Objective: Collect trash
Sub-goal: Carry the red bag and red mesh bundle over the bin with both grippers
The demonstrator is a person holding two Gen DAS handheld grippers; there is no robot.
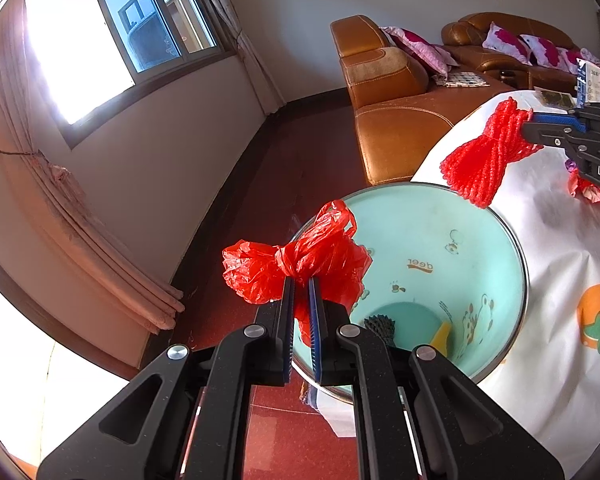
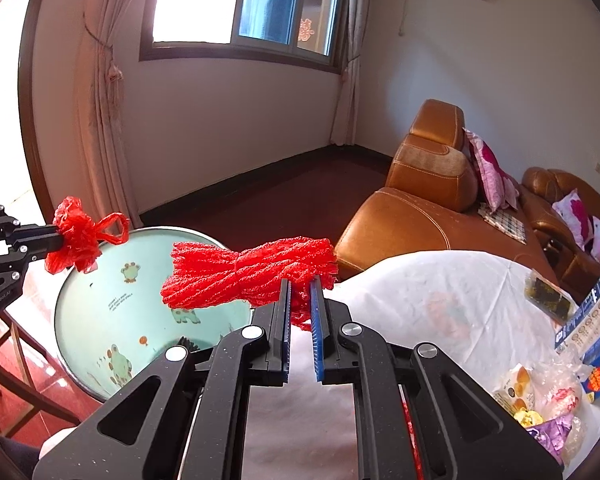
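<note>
Two handheld grippers, each clamped on red trash, above a mint-green bin (image 1: 452, 240) beside a table draped in a white cloth (image 1: 560, 248) printed with orange fruit. Left gripper (image 1: 302, 280) pinched tight on a knotted red plastic bag (image 1: 292, 258), held in the air over the bin's near rim; the same bag (image 2: 78, 236) seen from the other camera just above the bin's far edge. Right gripper (image 2: 300, 284) closed on a bundled red mesh net (image 2: 244, 274), lifted over the gap between bin (image 2: 112, 304) and tablecloth (image 2: 440, 300); from the left camera, the net (image 1: 490, 152) hanging above the cloth's edge near the bin's rim. Inside the bin: cartoon frogs printed on the wall, a dark ridged item (image 1: 380, 326) and a yellow scrap (image 1: 440, 338) at the bottom. On the table's right side, a heap of wrappers and snack boxes (image 2: 572, 360). Behind, a brown leather sofa (image 2: 420, 216) with pink flowered cushions (image 2: 490, 172), a curtained window (image 2: 252, 4), dark red floor.
</note>
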